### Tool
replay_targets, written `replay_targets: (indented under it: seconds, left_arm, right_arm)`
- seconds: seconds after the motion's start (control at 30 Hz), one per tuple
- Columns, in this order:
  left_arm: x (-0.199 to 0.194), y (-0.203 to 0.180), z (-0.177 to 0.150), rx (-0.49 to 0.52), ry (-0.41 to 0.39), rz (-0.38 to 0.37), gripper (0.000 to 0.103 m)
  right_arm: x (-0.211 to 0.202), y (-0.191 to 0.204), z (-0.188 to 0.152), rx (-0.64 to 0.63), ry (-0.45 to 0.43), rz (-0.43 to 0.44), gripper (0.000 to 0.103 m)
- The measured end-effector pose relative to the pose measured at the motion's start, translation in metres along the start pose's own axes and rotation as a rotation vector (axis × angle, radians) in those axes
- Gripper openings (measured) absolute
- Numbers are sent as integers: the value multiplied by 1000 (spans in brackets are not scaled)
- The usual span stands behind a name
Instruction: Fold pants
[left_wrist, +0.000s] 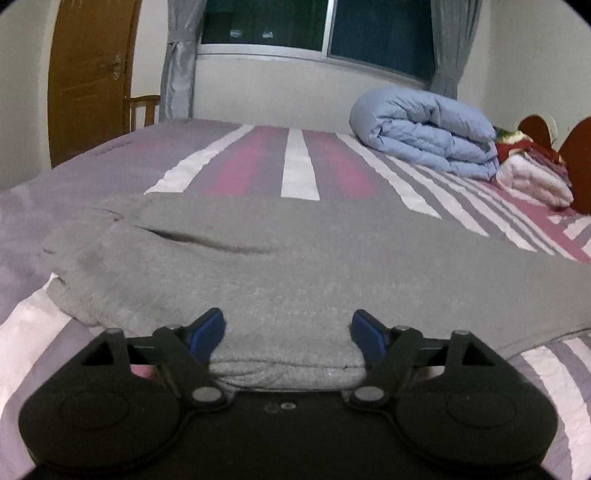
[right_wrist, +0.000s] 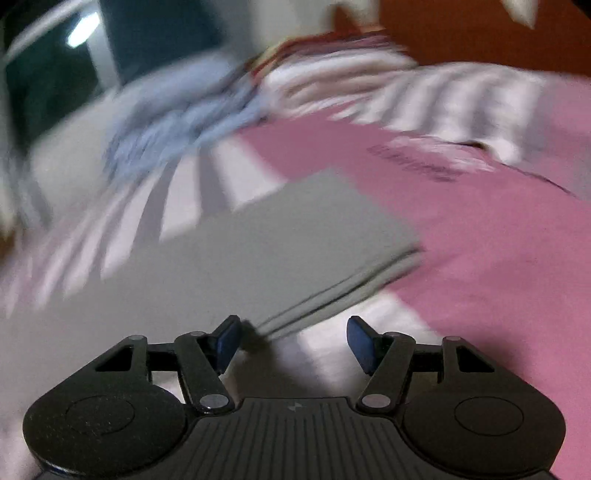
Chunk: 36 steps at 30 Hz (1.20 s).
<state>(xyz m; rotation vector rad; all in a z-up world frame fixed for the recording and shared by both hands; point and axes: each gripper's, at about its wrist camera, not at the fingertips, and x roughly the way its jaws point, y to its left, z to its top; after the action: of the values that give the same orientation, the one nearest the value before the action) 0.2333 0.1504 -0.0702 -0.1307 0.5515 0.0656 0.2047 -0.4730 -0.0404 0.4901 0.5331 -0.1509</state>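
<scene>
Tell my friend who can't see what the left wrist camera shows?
Grey pants lie flat on a striped bed, with the open left gripper around their near folded edge. A rolled blue quilt sits farther back, under a dark window.

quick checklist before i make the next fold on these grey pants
1. Left hand-held gripper open around the fabric: ok, its fingers straddle the near folded edge of the grey pants, not clamped.
2. Right hand-held gripper open: ok, nothing between its fingers.
3. Right one lined up on the leg end: not ok, the layered corner lies ahead and left of the gap.
4. Pants flat: mostly ok, one open crease near the pocket.
5. Bed space beyond the pants: ok, the blue duvet sits well back.
6. Right view sharp enough to judge alignment: not ok, motion-blurred.
</scene>
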Motion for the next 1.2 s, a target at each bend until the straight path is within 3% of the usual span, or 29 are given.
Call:
replay_targets:
  seconds: [0.07, 0.17, 0.2, 0.23, 0.3, 0.43, 0.5, 0.6, 0.8, 0.87, 1.03, 1.2]
  left_arm:
    - [-4, 2, -6, 0, -24, -8, 76]
    - [-3, 5, -10, -22, -29, -18, 79]
    - [-2, 4, -10, -21, -28, -14, 80]
    - [-2, 1, -10, -10, -26, -6, 80]
    - [-3, -2, -11, 7, -25, 4, 81]
    - [-3, -2, -12, 12, -27, 9, 81]
    - [-4, -2, -12, 13, -28, 10, 81]
    - [-3, -2, -13, 13, -29, 10, 81]
    - [-3, -2, -14, 15, -29, 7, 83]
    - [-3, -2, -14, 14, -29, 7, 83]
    - [-4, -2, -13, 17, -27, 8, 83]
    - [-4, -2, -13, 18, -26, 10, 83]
  right_arm:
    - [-18, -21, 3, 98, -66, 56, 63]
    - [-14, -52, 10, 264, -51, 114, 59]
    - [-10, -63, 10, 335, -43, 135, 50]
    - [-4, -73, 10, 409, -23, 163, 33]
    - [6, -87, 6, 514, 9, 192, 31]
    - [18, -92, 18, 535, 22, 165, 31]
    - [12, -90, 26, 523, -23, 126, 31]
    - [0, -92, 30, 538, -112, 162, 31]
    - [1, -122, 26, 734, -134, 165, 31]
    - [4, -130, 22, 787, -111, 178, 31]
    - [10, -117, 25, 735, -83, 232, 32]
    - [29, -105, 25, 704, -25, 196, 31]
